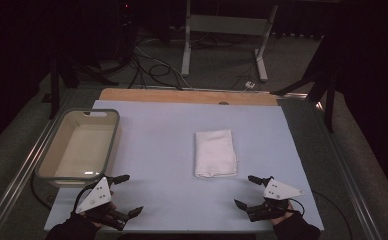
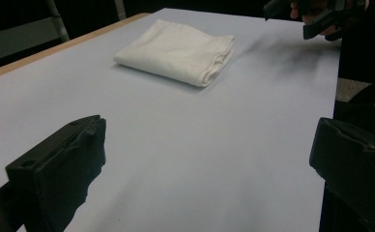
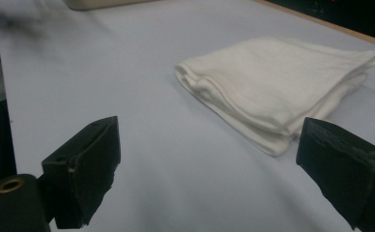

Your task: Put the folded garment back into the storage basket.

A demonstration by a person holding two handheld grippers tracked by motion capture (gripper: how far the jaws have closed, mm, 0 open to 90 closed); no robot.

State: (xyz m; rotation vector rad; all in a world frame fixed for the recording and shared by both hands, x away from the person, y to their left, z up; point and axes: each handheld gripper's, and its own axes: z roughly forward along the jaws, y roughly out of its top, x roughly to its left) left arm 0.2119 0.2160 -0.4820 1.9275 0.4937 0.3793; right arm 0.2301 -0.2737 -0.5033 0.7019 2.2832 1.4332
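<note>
A folded white cloth [image 1: 215,153] lies flat on the pale blue table mat [image 1: 157,145], a little right of centre. My left gripper [image 1: 128,194] rests near the front left edge, jaws wide apart and empty, pointing right toward the cloth [image 2: 178,51]. My right gripper [image 1: 245,191] sits at the front right, open too, with nothing between its jaws. In the right gripper view the cloth [image 3: 277,87] lies just ahead of the jaws, its folded edges facing me. The right gripper [image 2: 316,19] also appears far off in the left gripper view.
A grey-rimmed plastic bin [image 1: 79,145] stands empty at the mat's left edge. A wooden strip [image 1: 187,96] runs along the table's far side. Behind it are a metal stand [image 1: 227,30] and loose cables [image 1: 152,65] on the floor.
</note>
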